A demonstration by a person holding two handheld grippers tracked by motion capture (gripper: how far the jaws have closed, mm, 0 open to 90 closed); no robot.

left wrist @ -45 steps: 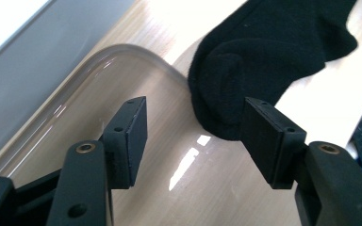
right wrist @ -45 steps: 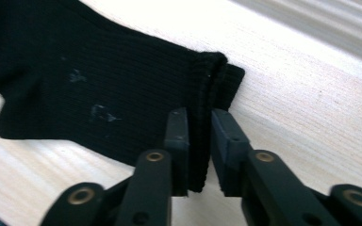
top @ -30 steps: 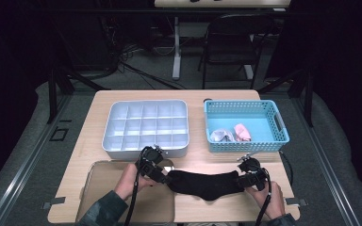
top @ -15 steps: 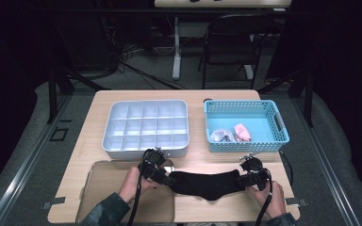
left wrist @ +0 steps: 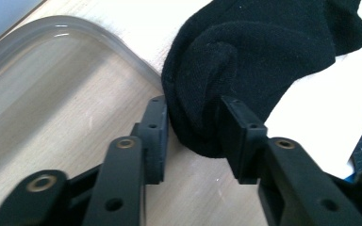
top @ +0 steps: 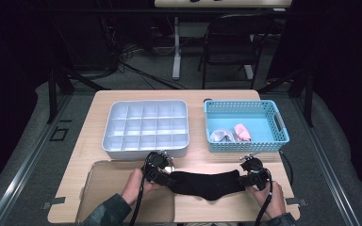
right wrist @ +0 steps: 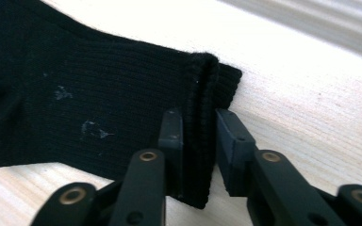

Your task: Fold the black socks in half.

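Wooden table (top: pixel 99 122), high view: black sock (top: pixel 207 183) lies stretched along the near edge between left gripper (top: pixel 162 175) and right gripper (top: pixel 250 178). Left gripper view: jaws, just closing, pinch the bunched toe end beside a clear tray (left wrist: pixel 75 33). Right gripper view: jaws, also just closing, narrowly clamp the ribbed cuff (right wrist: pixel 202 94).

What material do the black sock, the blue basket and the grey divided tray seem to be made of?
Black sock: knitted fabric, matte, likely cotton blend; fine ribs and a folded cuff show, with some lint.
Blue basket: probably moulded plastic; its walls have a regular lattice of holes.
Grey divided tray: looks like smooth plastic with a slight sheen, though the look leaves it open.
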